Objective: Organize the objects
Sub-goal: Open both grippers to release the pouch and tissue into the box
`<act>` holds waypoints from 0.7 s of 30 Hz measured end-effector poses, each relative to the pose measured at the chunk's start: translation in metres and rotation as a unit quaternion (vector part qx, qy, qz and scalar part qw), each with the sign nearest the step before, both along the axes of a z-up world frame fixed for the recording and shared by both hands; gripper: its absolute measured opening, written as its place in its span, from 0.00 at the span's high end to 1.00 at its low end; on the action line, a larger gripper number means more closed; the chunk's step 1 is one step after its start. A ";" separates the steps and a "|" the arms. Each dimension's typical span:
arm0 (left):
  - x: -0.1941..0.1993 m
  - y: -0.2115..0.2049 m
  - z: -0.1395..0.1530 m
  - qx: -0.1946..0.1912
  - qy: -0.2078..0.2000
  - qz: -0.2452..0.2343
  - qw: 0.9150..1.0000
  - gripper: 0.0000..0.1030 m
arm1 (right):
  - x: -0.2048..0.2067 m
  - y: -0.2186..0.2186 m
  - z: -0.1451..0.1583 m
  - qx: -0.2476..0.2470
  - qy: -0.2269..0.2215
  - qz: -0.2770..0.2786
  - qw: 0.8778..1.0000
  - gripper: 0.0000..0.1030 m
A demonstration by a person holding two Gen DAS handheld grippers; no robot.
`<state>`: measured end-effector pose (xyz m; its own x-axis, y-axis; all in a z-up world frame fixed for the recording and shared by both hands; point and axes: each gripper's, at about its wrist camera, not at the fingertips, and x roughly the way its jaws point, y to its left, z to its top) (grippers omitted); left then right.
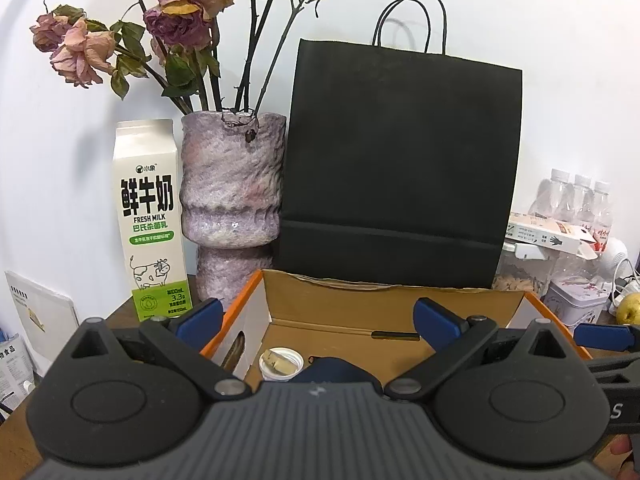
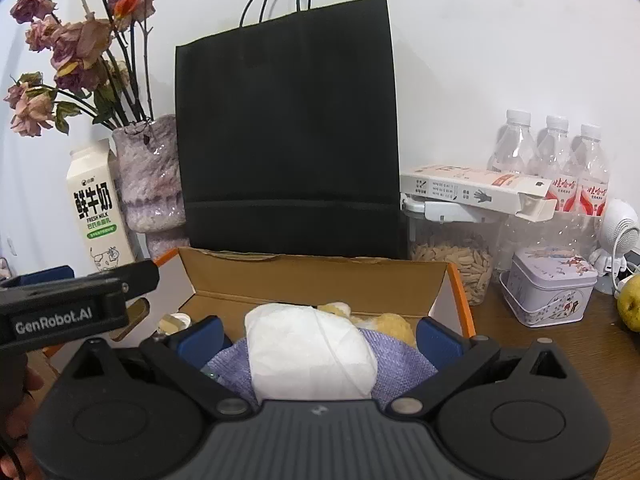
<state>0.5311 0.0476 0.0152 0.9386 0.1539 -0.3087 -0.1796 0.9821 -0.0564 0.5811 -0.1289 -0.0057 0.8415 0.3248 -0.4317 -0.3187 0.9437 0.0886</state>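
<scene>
An open cardboard box [image 1: 340, 308] with orange edges sits in front of me on the wooden table; it also shows in the right wrist view [image 2: 312, 280]. My left gripper [image 1: 318, 320] is open above its left part, over a white cup [image 1: 280, 362] and a dark blue item [image 1: 336, 368]. My right gripper [image 2: 318, 338] is open, its blue pads either side of a white paper-wrapped bundle [image 2: 308, 352] lying on a purple knitted cloth [image 2: 404, 360]. Something yellow [image 2: 390, 322] lies behind them in the box.
A black paper bag [image 1: 400, 160] stands behind the box. A milk carton [image 1: 148, 216] and a vase of dried roses [image 1: 232, 200] are at the left. At the right are water bottles [image 2: 552, 152], a long white box [image 2: 476, 190] on a jar [image 2: 452, 256], a tin [image 2: 548, 284] and a pear [image 2: 630, 306].
</scene>
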 end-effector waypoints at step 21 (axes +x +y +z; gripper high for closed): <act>-0.073 0.006 0.014 -0.036 -0.013 0.003 0.999 0.00 | -0.058 -0.015 0.022 -0.003 -0.014 0.011 1.000 0.00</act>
<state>0.4579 0.0536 0.0288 0.9457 0.1383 -0.2943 -0.1835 0.9741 -0.1321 0.5227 -0.1438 0.0160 0.8459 0.3406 -0.4105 -0.3416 0.9370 0.0736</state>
